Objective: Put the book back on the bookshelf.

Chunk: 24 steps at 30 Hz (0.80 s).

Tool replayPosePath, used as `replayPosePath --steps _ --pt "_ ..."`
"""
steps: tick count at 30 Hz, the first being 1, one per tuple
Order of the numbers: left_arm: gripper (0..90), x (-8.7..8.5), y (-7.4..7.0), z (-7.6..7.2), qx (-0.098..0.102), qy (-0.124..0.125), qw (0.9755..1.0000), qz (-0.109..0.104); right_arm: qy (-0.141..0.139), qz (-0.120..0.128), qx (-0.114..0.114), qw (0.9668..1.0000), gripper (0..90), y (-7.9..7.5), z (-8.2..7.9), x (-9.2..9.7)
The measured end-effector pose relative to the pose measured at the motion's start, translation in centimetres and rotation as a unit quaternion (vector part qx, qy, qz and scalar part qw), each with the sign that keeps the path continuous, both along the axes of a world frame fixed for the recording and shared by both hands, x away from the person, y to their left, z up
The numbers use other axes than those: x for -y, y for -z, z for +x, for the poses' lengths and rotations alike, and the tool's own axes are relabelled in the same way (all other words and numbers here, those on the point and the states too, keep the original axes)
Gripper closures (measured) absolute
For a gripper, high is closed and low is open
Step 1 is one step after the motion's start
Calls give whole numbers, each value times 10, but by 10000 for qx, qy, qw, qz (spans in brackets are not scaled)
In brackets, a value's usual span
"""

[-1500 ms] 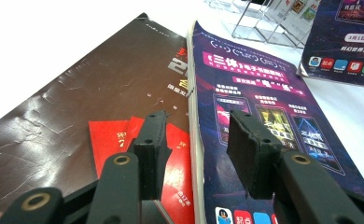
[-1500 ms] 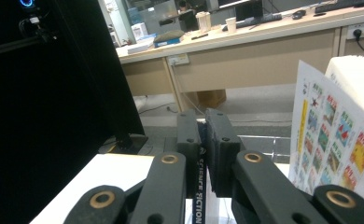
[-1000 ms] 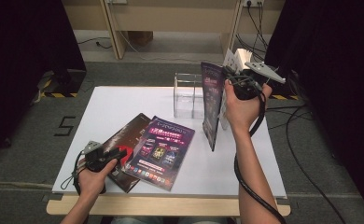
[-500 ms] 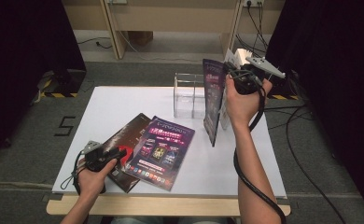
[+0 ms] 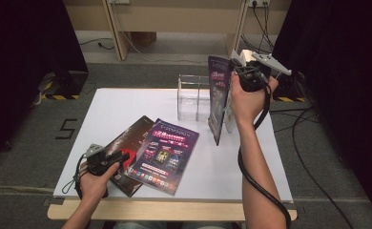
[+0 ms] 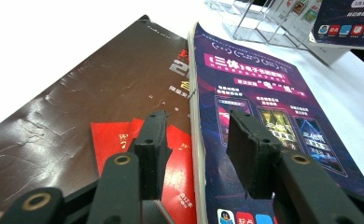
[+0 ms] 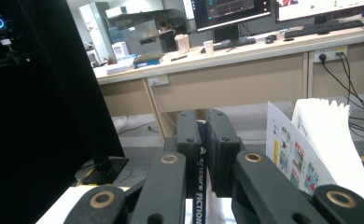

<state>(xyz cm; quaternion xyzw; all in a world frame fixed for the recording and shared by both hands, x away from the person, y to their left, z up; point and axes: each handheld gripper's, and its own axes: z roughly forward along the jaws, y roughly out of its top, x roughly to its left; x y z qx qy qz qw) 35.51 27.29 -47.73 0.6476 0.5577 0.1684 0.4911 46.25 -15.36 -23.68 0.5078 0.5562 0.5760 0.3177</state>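
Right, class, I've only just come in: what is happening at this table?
A person is sorting magazines at a white table. The right gripper is shut on a purple magazine, holding it upright beside a clear acrylic holder. The left gripper sits open over two magazines lying flat: a dark brown one and a purple one overlapping it.

From my seat, the white table [image 5: 127, 102] stands on grey carpet [image 5: 26, 157], a "5" [image 5: 66, 129] marked on the floor at its left. Black curtains [image 5: 22, 57] hang on both sides. Beyond it a long wooden desk [image 7: 245, 60] carries monitors [image 7: 231, 11], a keyboard [image 7: 320, 28] and cups [image 7: 208, 46]; cables [image 5: 308, 124] trail across the floor on the right.
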Motion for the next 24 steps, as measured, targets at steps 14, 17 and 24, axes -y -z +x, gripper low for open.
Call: replayPosePath --steps 14,17,24 --pt "575 0 0 0 5 -6 10000 -10 72 -7 3 10000 853 1 12 -2" --pt "574 -1 0 0 12 -11 10000 0 85 -4 8 10000 854 1 14 -4" --pt "574 -1 0 0 14 -8 10000 9 135 -16 20 9999 853 -1 21 -5"
